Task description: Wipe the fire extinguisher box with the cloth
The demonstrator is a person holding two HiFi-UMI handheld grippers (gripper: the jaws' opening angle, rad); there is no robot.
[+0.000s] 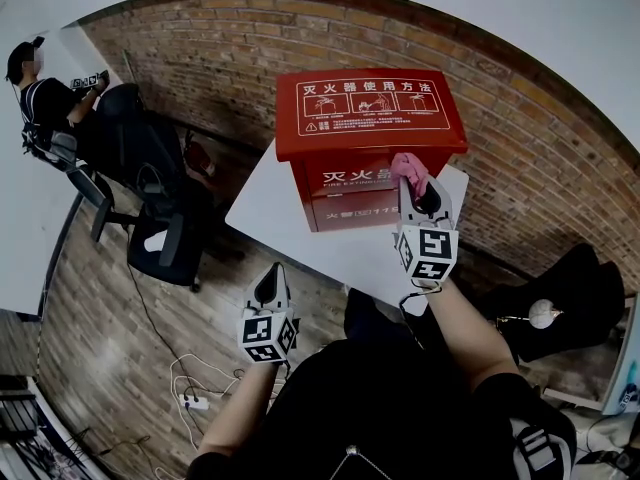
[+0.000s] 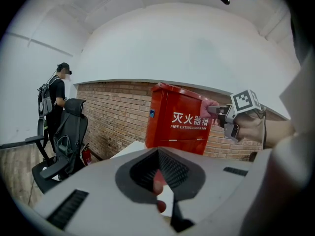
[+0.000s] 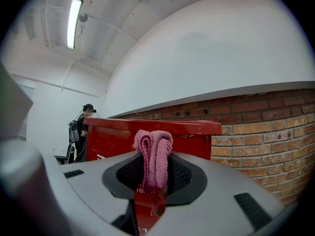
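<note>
Just below the box (image 1: 370,118) lid edge, right gripper (image 1: 417,192) fingers pinch cloth (image 3: 154,154); left gripper (image 1: 272,271) fingers closed.

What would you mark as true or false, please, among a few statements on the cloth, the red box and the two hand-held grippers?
1. The right hand-held gripper holds a pink cloth. True.
2. The left hand-held gripper grips the red box. False: it is shut on nothing and hangs well short of the box.
3. The cloth is at the box's front, just under the lid. True.
4. The box stands on the floor. False: it stands on a white table.
</note>
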